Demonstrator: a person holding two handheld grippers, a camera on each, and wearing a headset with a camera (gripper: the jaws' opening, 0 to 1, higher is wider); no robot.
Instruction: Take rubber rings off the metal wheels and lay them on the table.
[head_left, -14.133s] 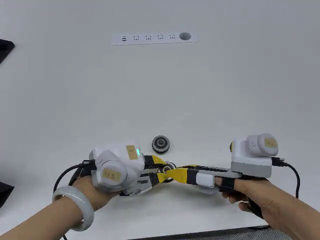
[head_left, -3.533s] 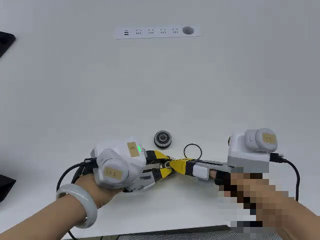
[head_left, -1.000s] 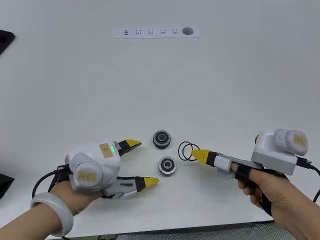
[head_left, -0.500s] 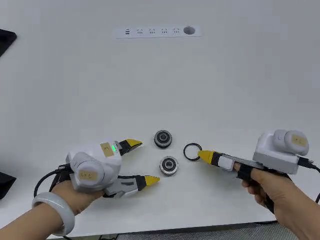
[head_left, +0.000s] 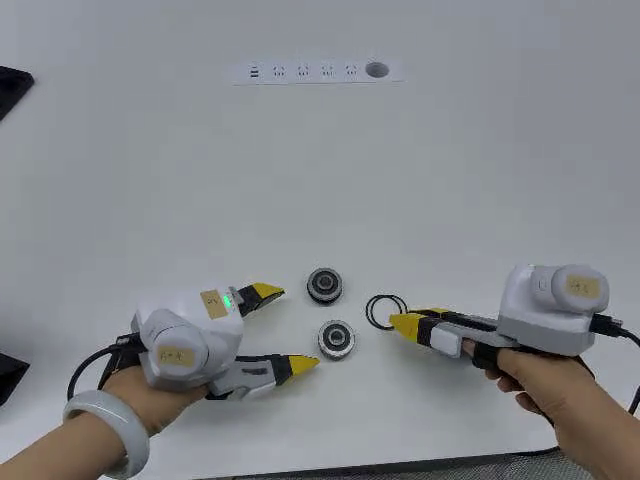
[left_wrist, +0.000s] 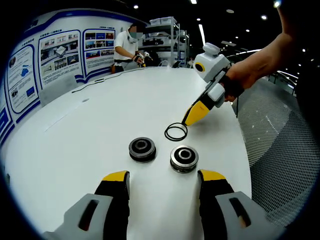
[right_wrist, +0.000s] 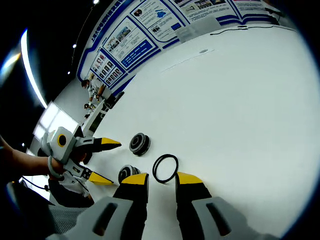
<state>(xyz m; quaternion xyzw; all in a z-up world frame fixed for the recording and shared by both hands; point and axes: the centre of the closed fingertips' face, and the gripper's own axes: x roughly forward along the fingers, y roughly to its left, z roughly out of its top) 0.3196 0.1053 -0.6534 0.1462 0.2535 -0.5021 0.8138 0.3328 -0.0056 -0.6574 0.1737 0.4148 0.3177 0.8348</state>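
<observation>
Jaws wide apart on the left gripper (head_left: 287, 327) and narrowly parted on the right gripper (head_left: 402, 322), both have let go: the near wheel (head_left: 337, 339) lies freed, two rubber rings (head_left: 370, 311) rest at its 2 o'clock where one lay seconds ago, the darker far wheel (head_left: 323, 285) at 12 seems next, with the table (head_left: 400, 432) edge close at 6 and open room beyond.

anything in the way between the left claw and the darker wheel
Nothing visible. In the left gripper view the open left claw faces the darker wheel across bare table. The shinier wheel sits beside the darker one, apart from it, and the rubber ring lies beyond both.
</observation>
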